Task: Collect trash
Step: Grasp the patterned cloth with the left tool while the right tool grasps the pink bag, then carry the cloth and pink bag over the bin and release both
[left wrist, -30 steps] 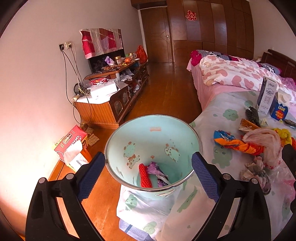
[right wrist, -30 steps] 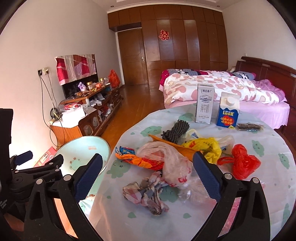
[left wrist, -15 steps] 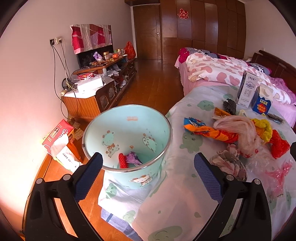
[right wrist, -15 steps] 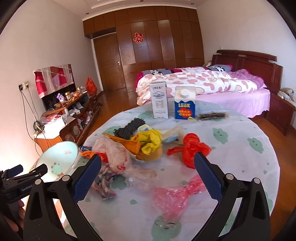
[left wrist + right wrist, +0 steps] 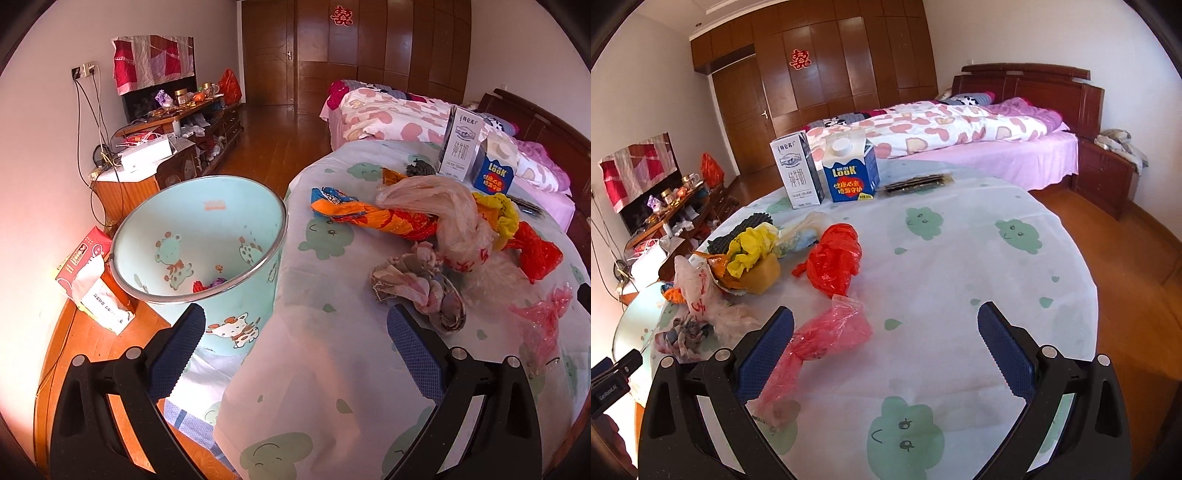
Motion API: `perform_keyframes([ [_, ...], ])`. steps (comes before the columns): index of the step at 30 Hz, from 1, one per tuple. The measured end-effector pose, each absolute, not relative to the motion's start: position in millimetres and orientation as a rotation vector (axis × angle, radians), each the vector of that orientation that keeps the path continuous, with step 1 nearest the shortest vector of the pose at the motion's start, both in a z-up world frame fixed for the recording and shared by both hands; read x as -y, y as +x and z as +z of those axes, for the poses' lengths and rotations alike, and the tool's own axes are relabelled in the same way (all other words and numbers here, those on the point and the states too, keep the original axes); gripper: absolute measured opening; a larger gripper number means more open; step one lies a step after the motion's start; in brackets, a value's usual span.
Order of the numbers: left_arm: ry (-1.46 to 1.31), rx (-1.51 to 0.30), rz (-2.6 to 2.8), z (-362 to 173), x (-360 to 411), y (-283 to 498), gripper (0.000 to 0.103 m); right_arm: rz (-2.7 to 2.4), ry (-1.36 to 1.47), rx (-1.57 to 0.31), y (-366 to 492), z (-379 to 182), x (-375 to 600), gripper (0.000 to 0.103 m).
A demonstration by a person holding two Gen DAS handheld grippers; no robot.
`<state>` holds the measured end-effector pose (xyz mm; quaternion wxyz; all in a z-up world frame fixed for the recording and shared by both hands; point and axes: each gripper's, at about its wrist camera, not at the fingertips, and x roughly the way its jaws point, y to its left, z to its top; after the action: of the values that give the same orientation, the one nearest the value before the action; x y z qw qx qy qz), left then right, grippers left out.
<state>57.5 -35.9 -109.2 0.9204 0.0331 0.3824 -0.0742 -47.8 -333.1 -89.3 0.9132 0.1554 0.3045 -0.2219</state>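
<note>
A pale blue cartoon-print bin (image 5: 207, 236) stands at the table's left edge with a red and a purple scrap inside. Trash lies on the round table (image 5: 960, 258): an orange and blue wrapper (image 5: 354, 212), a translucent bag (image 5: 443, 206), a crumpled rag (image 5: 417, 288), a yellow bag (image 5: 750, 247), a red bag (image 5: 834, 266) and a pink bag (image 5: 820, 339). My left gripper (image 5: 295, 354) is open over the table edge beside the bin. My right gripper (image 5: 886, 350) is open, its left finger beside the pink bag.
A white milk carton (image 5: 798, 170), a blue carton (image 5: 849, 173) and a dark flat packet (image 5: 916, 182) stand at the table's far side. A bed (image 5: 960, 136) lies beyond. A cluttered wooden cabinet (image 5: 177, 147) and a tissue box (image 5: 88, 266) are left of the bin.
Both views have swung right, away from the bin and across the table. The left gripper has moved from over the bin to the table edge. The right now faces the red and pink bags.
</note>
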Motion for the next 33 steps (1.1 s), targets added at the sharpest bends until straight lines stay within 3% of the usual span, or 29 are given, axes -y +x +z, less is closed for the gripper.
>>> perform_keyframes([
  [7, 0.085, -0.754, -0.221, -106.9, 51.0, 56.6, 0.096, -0.361, 0.351, -0.671, -37.6, -93.3, 320.4, 0.094],
  [11, 0.101, -0.729, -0.275, -100.0, 66.3, 57.6, 0.096, -0.303, 0.363, -0.726, -20.9, -99.5, 308.9, 0.076],
  [18, 0.117, -0.733, -0.342, -103.1, 93.2, 69.0, 0.095, -0.258, 0.386, -0.797, -11.6, -111.8, 304.7, 0.063],
  [24, 0.101, -0.809, -0.394, -120.0, 108.7, 81.2, 0.074, -0.198, 0.394, -0.8, -11.5, -113.5, 302.7, 0.048],
  [25, 0.092, -0.823, -0.4, -122.9, 108.8, 82.6, 0.069, -0.191, 0.39, -0.797, -11.7, -113.3, 302.4, 0.046],
  [26, 0.08, -0.835, -0.409, -125.7, 108.3, 83.1, 0.057, -0.187, 0.388, -0.793, -12.3, -112.4, 301.8, 0.044],
  [31, 0.047, -0.857, -0.453, -128.8, 105.6, 83.5, 0.027, -0.198, 0.383, -0.74, -18.6, -98.4, 302.1, 0.042],
  [33, 0.052, -0.853, -0.459, -127.1, 103.5, 80.3, 0.025, -0.208, 0.38, -0.706, -23.4, -89.0, 302.0, 0.042],
])
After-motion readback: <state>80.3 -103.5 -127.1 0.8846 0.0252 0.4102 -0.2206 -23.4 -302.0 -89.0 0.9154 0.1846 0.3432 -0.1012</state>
